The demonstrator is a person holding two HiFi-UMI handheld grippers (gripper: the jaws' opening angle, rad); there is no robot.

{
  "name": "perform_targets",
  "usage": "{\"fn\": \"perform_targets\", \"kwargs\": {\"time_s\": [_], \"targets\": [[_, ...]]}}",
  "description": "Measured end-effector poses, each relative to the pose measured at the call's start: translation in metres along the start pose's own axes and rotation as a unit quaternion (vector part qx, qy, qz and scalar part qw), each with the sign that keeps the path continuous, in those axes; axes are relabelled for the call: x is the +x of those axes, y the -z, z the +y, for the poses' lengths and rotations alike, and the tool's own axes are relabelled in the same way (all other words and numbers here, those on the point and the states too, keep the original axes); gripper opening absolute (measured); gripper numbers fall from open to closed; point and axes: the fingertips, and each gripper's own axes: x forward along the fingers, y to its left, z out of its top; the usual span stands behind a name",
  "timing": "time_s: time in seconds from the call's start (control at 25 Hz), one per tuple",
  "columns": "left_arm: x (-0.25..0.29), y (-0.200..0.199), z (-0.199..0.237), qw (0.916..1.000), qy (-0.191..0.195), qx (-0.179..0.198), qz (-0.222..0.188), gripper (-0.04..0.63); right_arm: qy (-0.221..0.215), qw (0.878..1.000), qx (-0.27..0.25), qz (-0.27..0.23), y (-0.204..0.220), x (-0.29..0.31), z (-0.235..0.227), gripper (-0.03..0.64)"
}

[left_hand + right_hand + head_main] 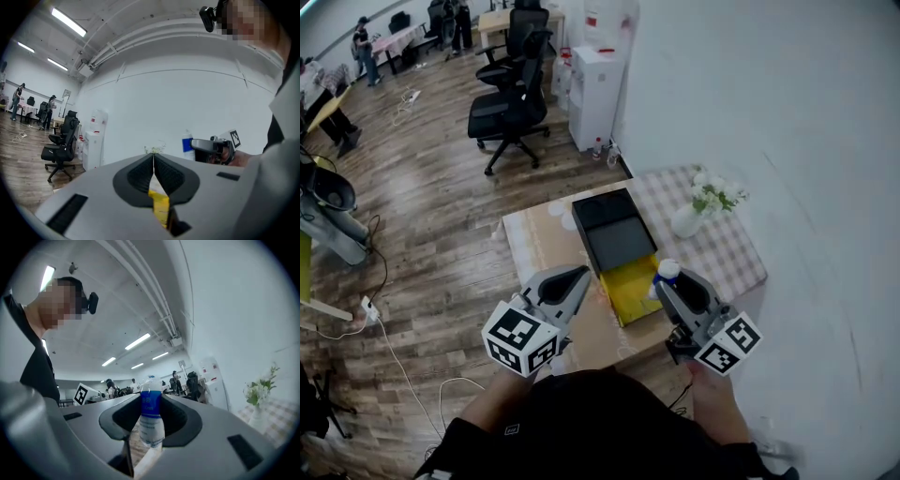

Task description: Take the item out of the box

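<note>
An open box lies on the table, its black lid (614,230) folded back and its yellow inside (630,286) facing up. My right gripper (666,281) hangs just right of the yellow part, shut on a small bottle (667,273) with a white cap and blue label. In the right gripper view the bottle (151,420) stands upright between the jaws (151,401). My left gripper (579,277) is left of the box, shut and empty. In the left gripper view its jaws (153,158) meet, with the yellow box (159,206) below them and the bottle (187,141) off to the right.
A white vase of flowers (689,217) stands on a checked cloth (727,253) right of the box. The white wall is close on the right. Black office chairs (511,108) and a white water dispenser (595,94) stand beyond the table; cables lie on the wooden floor (394,347).
</note>
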Motion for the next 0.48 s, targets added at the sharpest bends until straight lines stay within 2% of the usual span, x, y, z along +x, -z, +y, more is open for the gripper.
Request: {"fn": "perform_targets", "kwargs": {"time_s": [0.08,0.28,0.48], "targets": [[-0.002,-0.002,0.0,1.0,0.0,0.0,-0.002,0.015,-0.005,0.999,0.019,-0.028,-0.012,-0.009,0.005,0.135],[-0.006,-0.002,0.002,1.0,-0.002,0.002,-0.003,0.015,-0.02,0.997,0.029,-0.069,-0.032,-0.024,0.015,0.133],[-0.007,0.002,0.002,1.0,-0.005,0.001,0.005,0.015,-0.006,0.997,-0.006,-0.077,-0.034,-0.031,0.017,0.133]]}}
